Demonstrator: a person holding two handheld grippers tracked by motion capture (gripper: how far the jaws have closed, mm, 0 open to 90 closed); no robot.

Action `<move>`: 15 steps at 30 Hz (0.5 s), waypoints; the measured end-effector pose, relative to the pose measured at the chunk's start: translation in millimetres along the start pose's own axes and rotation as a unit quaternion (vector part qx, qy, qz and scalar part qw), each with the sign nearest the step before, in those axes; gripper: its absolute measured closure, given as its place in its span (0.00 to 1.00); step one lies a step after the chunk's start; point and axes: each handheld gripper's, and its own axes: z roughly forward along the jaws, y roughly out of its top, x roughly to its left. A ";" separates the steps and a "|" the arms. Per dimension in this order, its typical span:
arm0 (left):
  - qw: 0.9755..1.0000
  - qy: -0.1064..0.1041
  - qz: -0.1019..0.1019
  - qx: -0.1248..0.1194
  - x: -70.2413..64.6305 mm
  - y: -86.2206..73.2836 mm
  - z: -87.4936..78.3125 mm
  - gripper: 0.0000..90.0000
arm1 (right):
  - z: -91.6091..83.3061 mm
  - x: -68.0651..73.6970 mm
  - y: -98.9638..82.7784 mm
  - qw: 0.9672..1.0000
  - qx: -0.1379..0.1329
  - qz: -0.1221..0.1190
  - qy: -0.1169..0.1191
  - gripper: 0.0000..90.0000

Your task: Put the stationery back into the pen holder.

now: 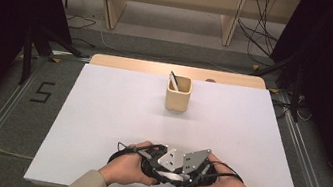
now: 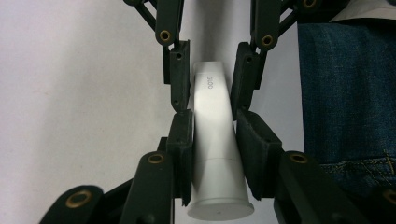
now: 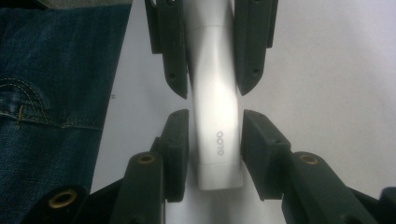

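Both tools meet low in the high view, the left tool and the right tool nose to nose at the near edge of the white tabletop, each in one of our hands, left hand and right hand. From up there we cannot make out what sits between them; the grey plates cover it.

Looking along the left tool, we see a white glue tube running up the middle of the frame, its wider capped end at the bottom, and this tool's pads pressed on it from both sides: it grips the tube. The other tool's black jaws come down from the top and flank the far end.

Along the right tool the same glue tube shows its flat end nearest, with pale lettering on it. Its dark pads stand right at the tube's sides and seem to press it, so it reads as a grip. Blue denim fills the left of that frame.

Only the high view gives us the beige cup in the upper middle of the tabletop, well apart from our hands, with a pen leaning in it
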 end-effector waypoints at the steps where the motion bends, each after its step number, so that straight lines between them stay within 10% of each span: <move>1: 1.000 -0.001 0.001 0.001 -0.2 0.0 0.1 0.75 | 0.0 0.3 0.0 1.000 0.001 0.002 0.002 0.69; 15: 1.000 -0.001 0.008 0.001 -1.1 1.6 1.1 0.75 | 2.6 2.0 1.6 1.000 0.004 -0.009 0.004 0.76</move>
